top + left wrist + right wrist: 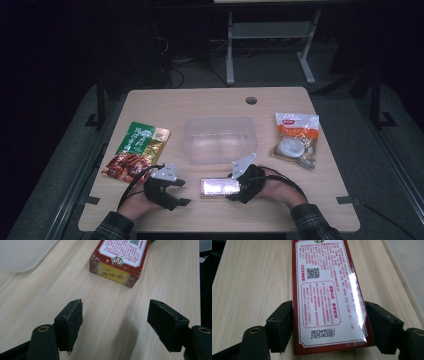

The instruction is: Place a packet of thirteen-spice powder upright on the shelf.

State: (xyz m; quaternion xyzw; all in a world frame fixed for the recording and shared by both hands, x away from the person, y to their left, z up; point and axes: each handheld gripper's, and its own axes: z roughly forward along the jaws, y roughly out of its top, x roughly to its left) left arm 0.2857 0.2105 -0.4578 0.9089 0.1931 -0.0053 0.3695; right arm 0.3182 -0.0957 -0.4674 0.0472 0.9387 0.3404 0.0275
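Note:
A long red box (220, 187) with a white printed label lies flat near the table's front edge. My right gripper (236, 187) comes in from the right, and its black jaws press on both long sides of the red box (329, 290) at its near end; in the right gripper view the gripper (328, 325) straddles it. My left gripper (182, 192) rests on the table just left of the box, open. In the left gripper view its jaws (115, 325) stand wide with bare wood between them, facing the box's yellow end (113, 275) a short way ahead.
A clear plastic tub (220, 140) stands in the table's middle, behind the box, and its rim (22, 252) shows in the left gripper view. A green and red snack bag (137, 150) lies at the left. An orange and white packet (296, 139) lies at the right.

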